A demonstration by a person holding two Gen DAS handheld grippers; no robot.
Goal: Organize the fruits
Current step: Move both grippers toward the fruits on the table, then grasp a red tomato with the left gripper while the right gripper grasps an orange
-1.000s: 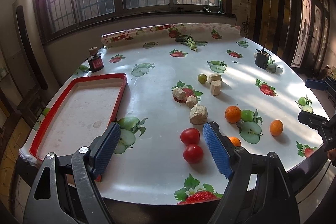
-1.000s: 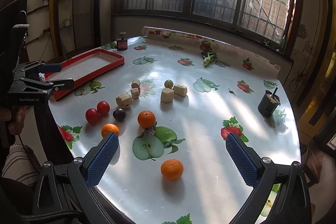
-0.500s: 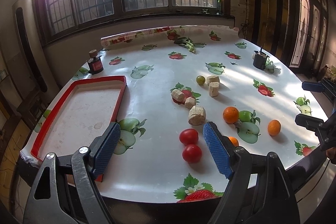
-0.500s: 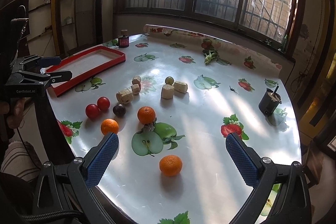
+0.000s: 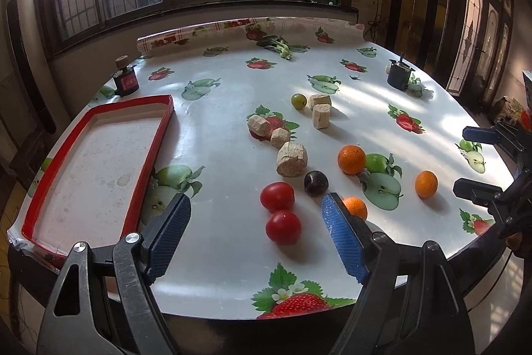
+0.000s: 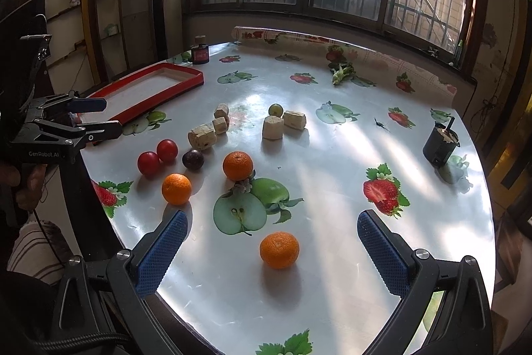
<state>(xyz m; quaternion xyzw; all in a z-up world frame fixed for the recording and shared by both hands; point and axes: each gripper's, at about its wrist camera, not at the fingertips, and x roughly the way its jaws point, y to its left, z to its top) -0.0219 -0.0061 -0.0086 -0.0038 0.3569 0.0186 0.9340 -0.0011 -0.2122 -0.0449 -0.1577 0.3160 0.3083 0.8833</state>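
Fingers: left gripper [image 5: 256, 235] spread wide, empty — two tomatoes [image 5: 280, 211] lying between its pads, likely the first pick; red tray [image 5: 156, 135] off its left finger. Right gripper [image 6: 271, 250] likewise parted, empty — a mandarin [image 6: 279, 249] between its tips.

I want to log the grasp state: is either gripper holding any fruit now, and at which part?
Nothing is held. The left gripper and the right gripper are both open, with only the table between their fingers.

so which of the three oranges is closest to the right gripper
The lone orange lying between the open fingers of the right gripper. The other two oranges sit farther off, beside the dark plum.
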